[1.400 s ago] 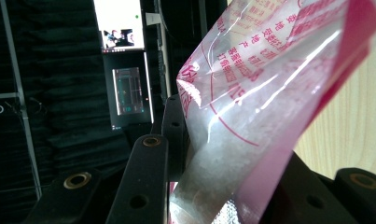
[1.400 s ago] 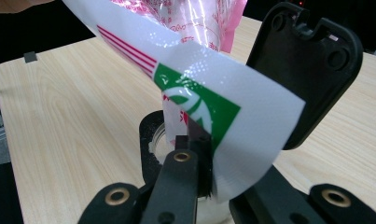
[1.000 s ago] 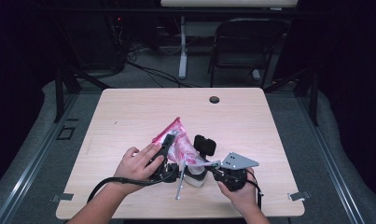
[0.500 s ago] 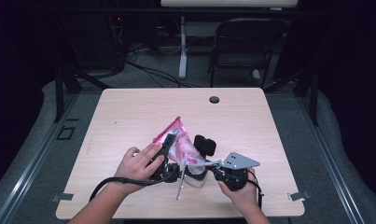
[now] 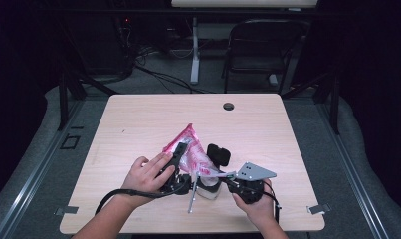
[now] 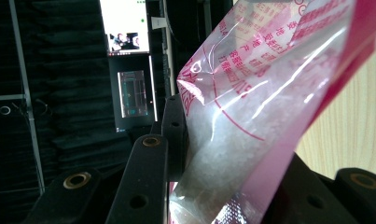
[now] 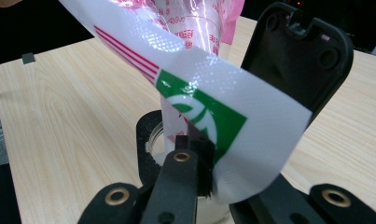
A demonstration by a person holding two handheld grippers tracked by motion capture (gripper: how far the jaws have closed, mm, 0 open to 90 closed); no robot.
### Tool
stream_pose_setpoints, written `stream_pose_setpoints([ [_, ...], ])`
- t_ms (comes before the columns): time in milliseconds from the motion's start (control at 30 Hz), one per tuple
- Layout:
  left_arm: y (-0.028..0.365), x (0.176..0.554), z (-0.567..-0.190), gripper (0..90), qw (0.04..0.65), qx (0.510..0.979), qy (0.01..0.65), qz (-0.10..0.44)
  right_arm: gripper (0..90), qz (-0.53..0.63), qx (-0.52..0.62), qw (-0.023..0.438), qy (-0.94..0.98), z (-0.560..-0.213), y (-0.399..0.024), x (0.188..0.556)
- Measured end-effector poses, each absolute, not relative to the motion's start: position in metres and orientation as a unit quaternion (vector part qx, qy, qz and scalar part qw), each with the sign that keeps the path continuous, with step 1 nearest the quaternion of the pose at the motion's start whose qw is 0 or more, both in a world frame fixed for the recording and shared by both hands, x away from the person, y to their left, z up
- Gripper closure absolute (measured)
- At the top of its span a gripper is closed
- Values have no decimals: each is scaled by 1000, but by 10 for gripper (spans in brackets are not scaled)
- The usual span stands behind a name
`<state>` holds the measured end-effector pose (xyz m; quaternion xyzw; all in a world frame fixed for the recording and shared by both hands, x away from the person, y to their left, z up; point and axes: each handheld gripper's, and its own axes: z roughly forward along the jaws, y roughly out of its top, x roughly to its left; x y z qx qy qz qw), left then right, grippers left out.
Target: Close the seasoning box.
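Meanwhile nothing has shifted: both grippers' fingers stay pinching the pink bag (image 5: 188,149), tipped over the jar (image 5: 208,189), so pouring continues.

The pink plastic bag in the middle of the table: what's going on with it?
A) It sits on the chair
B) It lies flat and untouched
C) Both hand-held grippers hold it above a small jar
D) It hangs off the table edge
C: the left gripper and right gripper both clamp the pink plastic bag, tilted over the small jar.
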<state>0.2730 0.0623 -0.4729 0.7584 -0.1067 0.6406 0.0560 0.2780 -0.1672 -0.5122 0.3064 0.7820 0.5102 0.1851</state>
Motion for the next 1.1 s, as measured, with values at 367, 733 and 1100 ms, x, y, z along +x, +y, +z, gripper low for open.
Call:
stream_pose_setpoints([
  [367,63,273,-472,751,56,757,-108,642,898,508,305,185,784,-513,-166,278],
  [733,64,274,-473,751,58,761,-104,638,898,507,305,186,785,-512,-166,278],
  [1100,69,275,-478,752,67,774,-85,624,898,508,304,186,784,-512,-166,277],
])
